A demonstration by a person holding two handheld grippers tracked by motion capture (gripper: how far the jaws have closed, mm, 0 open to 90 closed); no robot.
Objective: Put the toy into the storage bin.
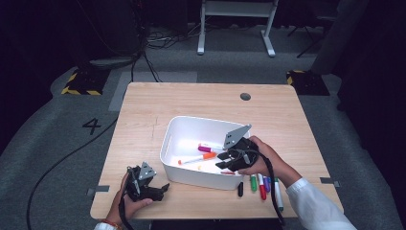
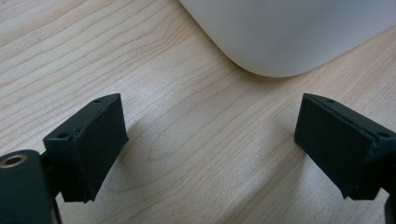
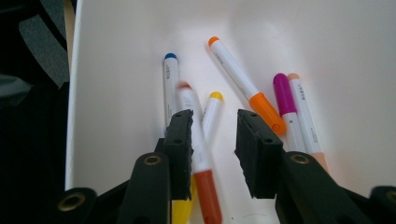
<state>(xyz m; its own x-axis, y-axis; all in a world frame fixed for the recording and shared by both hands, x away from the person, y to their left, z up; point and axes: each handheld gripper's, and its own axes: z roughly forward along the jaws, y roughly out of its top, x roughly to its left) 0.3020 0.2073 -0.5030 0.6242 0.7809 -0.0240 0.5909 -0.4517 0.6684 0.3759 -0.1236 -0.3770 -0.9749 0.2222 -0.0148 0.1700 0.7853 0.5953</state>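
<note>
Right gripper [image 3: 214,140] parted over red marker [image 3: 198,154], blurred; bin [image 1: 168,143].

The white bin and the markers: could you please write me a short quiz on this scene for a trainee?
1. True or false: the left gripper is shut on a marker.
2. Where is the right gripper pointing? A) into the white bin; B) at the far edge of the table; C) at the floor.
3. Fill the gap: the orange-capped marker lies ___ the white bin.

Key: 1 false, its jaws stand open over bare table beside the bin; 2 A; 3 inside.
</note>
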